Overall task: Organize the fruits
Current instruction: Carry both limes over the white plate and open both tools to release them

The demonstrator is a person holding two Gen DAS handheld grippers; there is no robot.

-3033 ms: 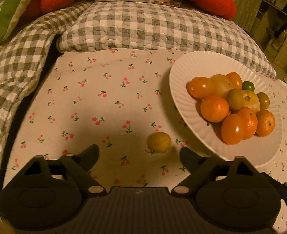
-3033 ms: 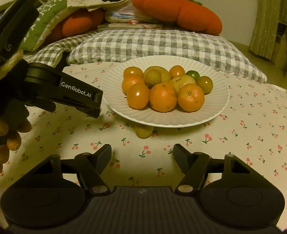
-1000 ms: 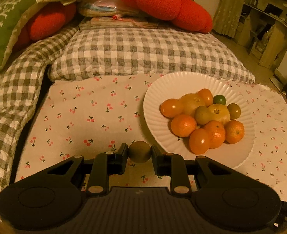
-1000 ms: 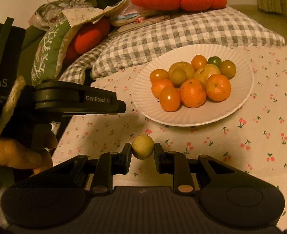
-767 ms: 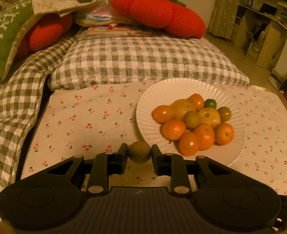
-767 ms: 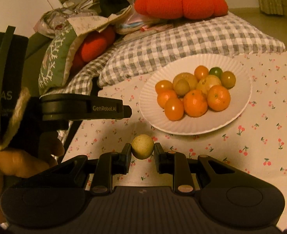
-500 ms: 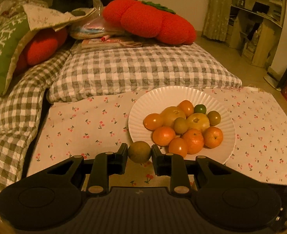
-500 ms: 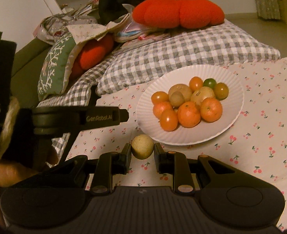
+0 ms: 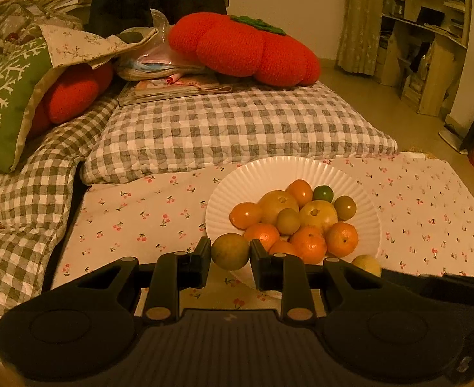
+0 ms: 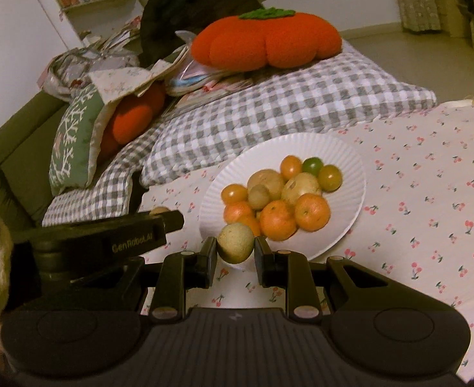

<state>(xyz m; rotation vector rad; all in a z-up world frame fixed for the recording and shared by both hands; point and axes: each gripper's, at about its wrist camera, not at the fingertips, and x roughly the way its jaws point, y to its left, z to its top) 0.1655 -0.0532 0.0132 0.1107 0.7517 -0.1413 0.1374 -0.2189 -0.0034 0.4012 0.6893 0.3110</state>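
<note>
Cherry-print cloth [image 9: 159, 213] covered the tabletop beside a checked quilt [image 9: 237, 129], with a white plate [image 9: 362, 193] of piled fruits [image 9: 301, 219]. Left tongs [image 9: 230, 254] gripped a greenish fruit [image 9: 230, 251] near the plate's edge; right tongs [image 10: 236, 251] gripped a pale fruit [image 10: 236, 246] likewise.

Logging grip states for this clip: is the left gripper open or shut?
Shut: the left gripper clamps a yellowish-green fruit between both fingers, held near the white plate.

Your white ribbed plate [image 9: 359, 187] holds orange, yellow and green fruits [image 9: 307, 216] on a white cherry-print cloth [image 9: 133, 213]; behind it lie a grey-checked pillow [image 9: 237, 135] and a red-orange pumpkin cushion [image 9: 243, 48].
</note>
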